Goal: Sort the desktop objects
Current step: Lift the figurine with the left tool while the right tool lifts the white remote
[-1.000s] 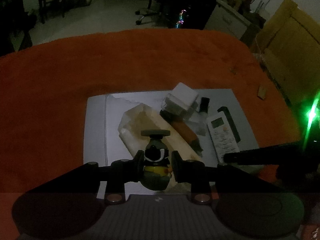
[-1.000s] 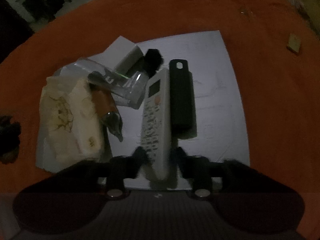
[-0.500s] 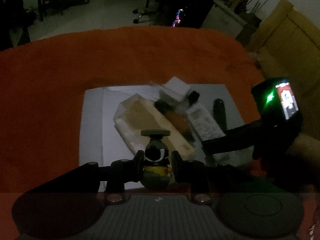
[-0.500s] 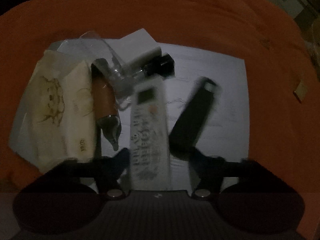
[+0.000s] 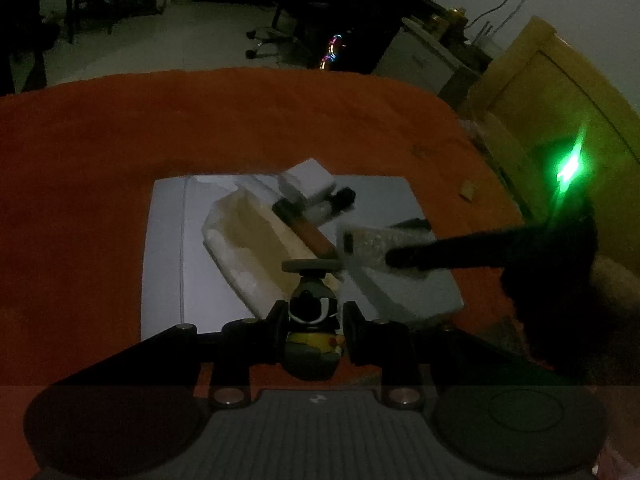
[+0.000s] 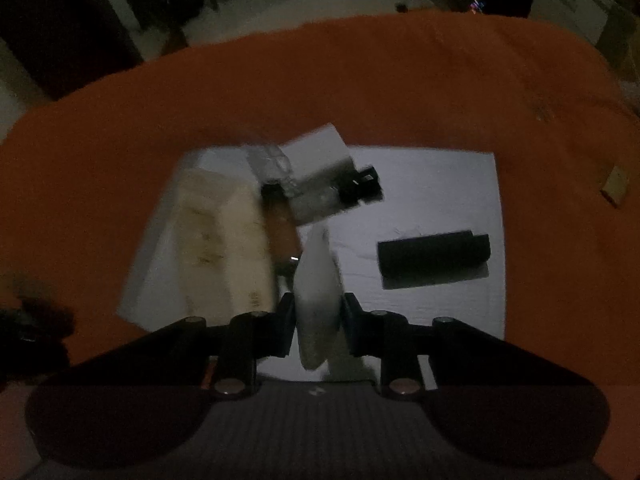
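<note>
Above the white paper sheet (image 6: pixel 440 184) on the orange cloth, our right gripper (image 6: pixel 318 316) has its fingers clamped on the white rectangular plastic remote control (image 6: pixel 318 280), lifted and turned edge-on. Rigid, light, smooth shell; we'd grip across the narrow sides near mid-length so it can't pivot. Our left gripper (image 5: pixel 313 318) pinches a small yellow-and-black toy figure (image 5: pixel 312 332), near the sheet's front edge. Black bar-shaped remote (image 6: pixel 434 258) lies on the sheet's right part; cream tissue pack (image 6: pixel 220 232) on its left. Lettering probably there, unreadable in this dim blur.
</note>
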The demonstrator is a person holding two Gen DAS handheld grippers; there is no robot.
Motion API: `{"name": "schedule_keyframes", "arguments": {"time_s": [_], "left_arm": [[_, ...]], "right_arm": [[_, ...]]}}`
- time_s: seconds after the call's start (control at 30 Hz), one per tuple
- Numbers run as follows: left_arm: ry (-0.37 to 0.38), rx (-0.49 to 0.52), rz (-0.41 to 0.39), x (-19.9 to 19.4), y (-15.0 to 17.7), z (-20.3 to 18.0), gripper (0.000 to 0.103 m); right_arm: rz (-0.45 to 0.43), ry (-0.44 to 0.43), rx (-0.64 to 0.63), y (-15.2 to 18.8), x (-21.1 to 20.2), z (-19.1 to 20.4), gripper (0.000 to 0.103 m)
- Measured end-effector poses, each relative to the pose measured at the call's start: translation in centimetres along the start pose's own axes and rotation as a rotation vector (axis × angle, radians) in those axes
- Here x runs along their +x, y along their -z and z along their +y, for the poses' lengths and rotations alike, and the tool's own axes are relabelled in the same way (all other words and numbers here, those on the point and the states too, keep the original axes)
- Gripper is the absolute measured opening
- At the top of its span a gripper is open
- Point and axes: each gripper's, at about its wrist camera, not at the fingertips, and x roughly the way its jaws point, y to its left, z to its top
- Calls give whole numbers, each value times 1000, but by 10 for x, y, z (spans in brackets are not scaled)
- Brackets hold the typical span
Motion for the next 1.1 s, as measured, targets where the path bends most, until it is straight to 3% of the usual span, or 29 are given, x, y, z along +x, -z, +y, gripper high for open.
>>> {"name": "schedule_keyframes", "arguments": {"time_s": [0.27,0.47,0.6,0.8,0.9,1.1], "left_arm": [[29,-53,-10,-28,19,1,25],[56,-42,4,-48,50,-11,25],[81,-28,20,-57,72,-21,25],[78,13,76,-51,107,-35,25],[59,22,110,-35,122,-34,25],[9,46,170,-3,143,-32,25]], "right_arm": [[-96,-124,9,24,-77,1,26],[-166,-243,16,64,-143,-4,26],[-159,-306,-4,94,-168,3,26],[-46,-337,-88,138,-152,24,27],[35,-321,-120,154,-123,32,27],[96,-273,-129,166,-85,29,27]]}}
